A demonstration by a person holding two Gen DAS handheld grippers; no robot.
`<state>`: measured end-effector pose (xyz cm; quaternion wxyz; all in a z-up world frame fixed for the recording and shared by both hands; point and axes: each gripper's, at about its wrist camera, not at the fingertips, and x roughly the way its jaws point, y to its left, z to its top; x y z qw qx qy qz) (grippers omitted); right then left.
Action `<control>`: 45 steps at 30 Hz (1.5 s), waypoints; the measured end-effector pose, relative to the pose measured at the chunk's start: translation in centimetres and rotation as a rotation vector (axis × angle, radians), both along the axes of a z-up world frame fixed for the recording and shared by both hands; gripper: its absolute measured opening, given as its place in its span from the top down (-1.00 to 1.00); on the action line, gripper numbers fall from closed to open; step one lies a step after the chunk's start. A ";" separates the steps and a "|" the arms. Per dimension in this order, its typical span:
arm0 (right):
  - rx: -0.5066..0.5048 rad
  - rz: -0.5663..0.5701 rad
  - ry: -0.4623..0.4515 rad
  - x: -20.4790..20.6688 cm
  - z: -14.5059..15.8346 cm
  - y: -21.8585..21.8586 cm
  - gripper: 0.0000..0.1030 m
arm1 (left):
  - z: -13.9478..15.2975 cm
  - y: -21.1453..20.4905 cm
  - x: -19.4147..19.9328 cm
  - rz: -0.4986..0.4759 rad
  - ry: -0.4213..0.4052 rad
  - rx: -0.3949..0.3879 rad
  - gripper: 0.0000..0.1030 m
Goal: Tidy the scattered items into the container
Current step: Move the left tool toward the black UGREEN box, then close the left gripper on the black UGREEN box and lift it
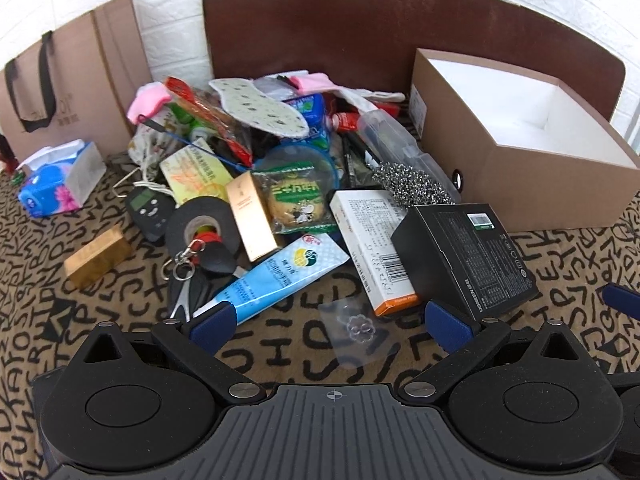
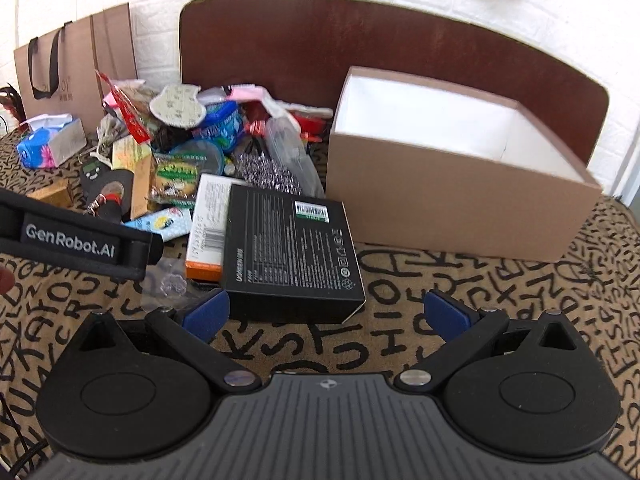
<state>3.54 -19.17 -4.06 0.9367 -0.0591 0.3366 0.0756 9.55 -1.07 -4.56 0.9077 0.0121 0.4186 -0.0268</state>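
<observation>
Step in hand: the start of collection. Nothing is held, and the open brown cardboard box with white lining shows only bare lining where its inside is visible.

Left tongs: blue-padded jaws spread wide, empty, hovering low over the letter-patterned brown cloth covering the table. A small clear plastic packet lies between the jaws. Ahead and to the left is the heap of scattered items; the box stands ahead to the right.

Right tongs: jaws spread wide, empty. A black rectangular carton lies just ahead, nearer the left jaw, with the box beyond to the right.

Judgement: the next move calls for closing on one near item, probably the black carton or clear packet, lifting it clear and carrying it over the box rim.

Legible writing: "UGREEN" on the carton side; "GenRobot.AI" on a black strap in the right view. Other labels are unreadable.
</observation>
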 end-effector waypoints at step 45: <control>0.148 0.206 0.070 5.7 -3.7 -2.1 -0.70 | -1.8 -4.7 7.5 -0.374 0.092 -0.206 -0.80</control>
